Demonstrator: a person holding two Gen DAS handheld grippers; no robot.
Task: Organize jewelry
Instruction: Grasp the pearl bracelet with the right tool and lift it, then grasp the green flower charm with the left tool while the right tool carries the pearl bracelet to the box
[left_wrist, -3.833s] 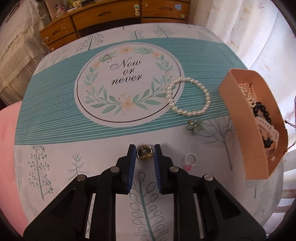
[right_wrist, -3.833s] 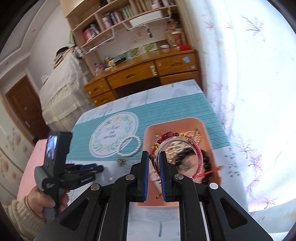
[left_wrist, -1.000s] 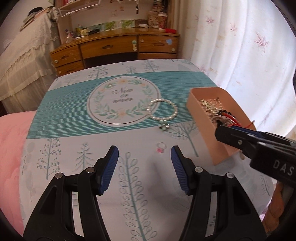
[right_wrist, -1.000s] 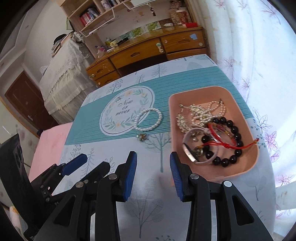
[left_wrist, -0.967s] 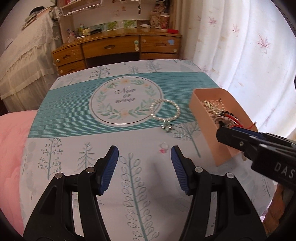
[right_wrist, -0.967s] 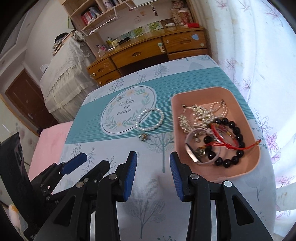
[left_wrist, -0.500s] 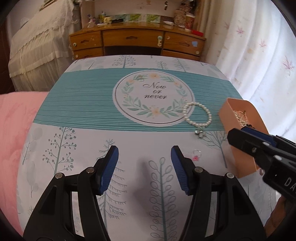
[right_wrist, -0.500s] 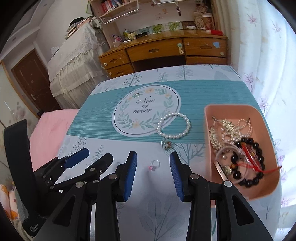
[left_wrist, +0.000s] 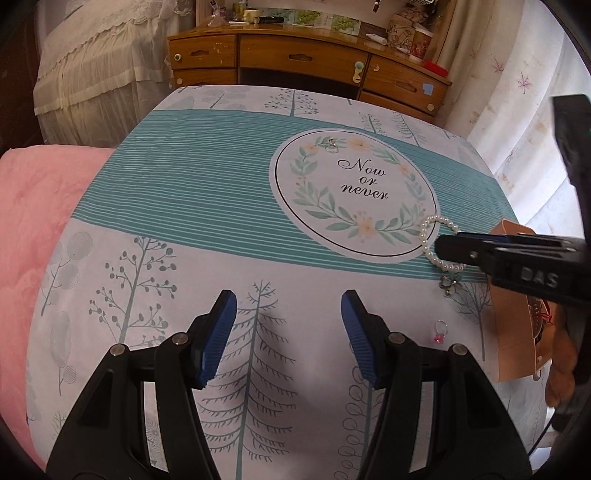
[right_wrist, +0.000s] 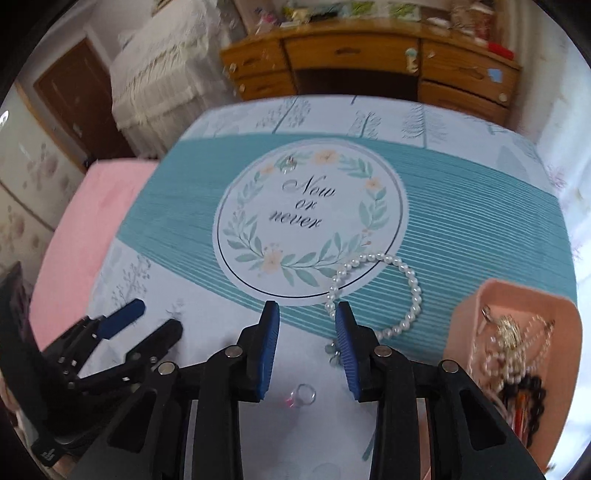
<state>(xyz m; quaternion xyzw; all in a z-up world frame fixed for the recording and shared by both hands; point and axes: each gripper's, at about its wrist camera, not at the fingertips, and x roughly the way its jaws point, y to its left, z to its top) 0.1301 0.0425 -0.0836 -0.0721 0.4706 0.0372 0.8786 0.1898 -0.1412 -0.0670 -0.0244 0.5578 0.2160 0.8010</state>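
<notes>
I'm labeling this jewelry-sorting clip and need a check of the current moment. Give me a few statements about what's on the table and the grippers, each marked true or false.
1. Both the left gripper and the right gripper are open and hold nothing. True.
2. The pearl bracelet lies inside the pink tray. False: it lies on the tablecloth, beside the tray.
3. A small ring with a pink stone lies on the cloth below the right gripper's fingers. True.
4. The pink tray is empty. False: it holds chains and dark beads.
5. A small ring lies at the top of the printed wreath. True.
</notes>
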